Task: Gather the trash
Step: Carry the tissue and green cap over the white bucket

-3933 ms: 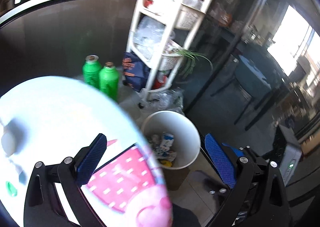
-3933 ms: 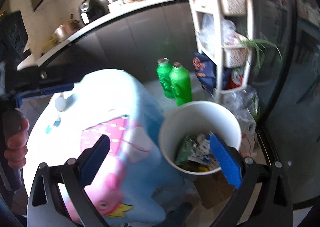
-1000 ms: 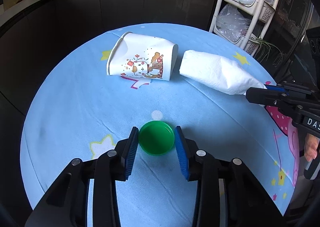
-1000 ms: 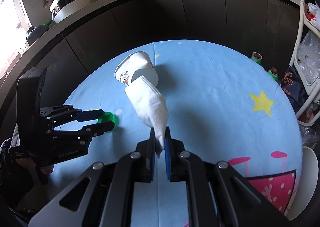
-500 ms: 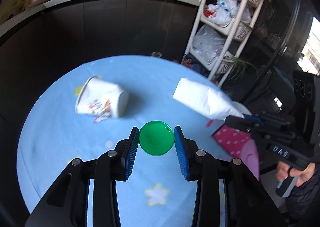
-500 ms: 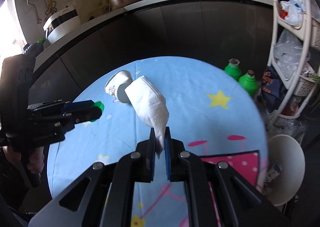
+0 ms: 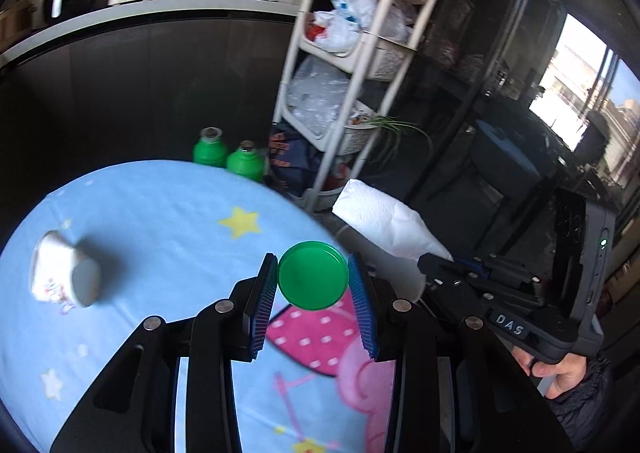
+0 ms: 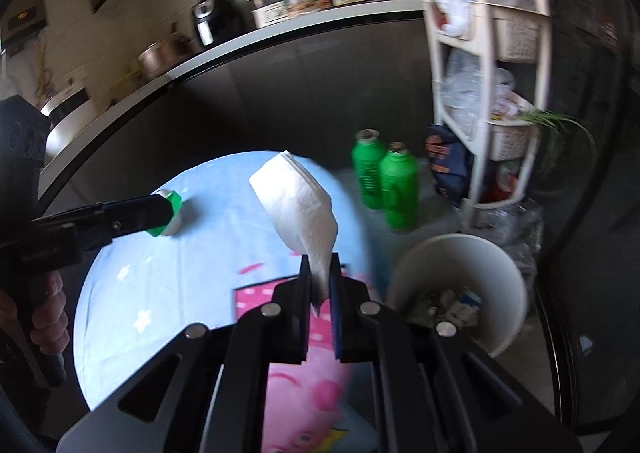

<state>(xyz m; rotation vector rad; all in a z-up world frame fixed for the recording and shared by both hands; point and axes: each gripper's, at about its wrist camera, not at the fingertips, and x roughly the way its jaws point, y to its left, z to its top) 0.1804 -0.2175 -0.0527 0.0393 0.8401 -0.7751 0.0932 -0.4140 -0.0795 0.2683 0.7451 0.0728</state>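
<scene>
You're mid-carry: your left claw grips the green lid over the tabletop, your right claw pinches the napkin. Next, bring both over the bin and release; the cup remains.
</scene>
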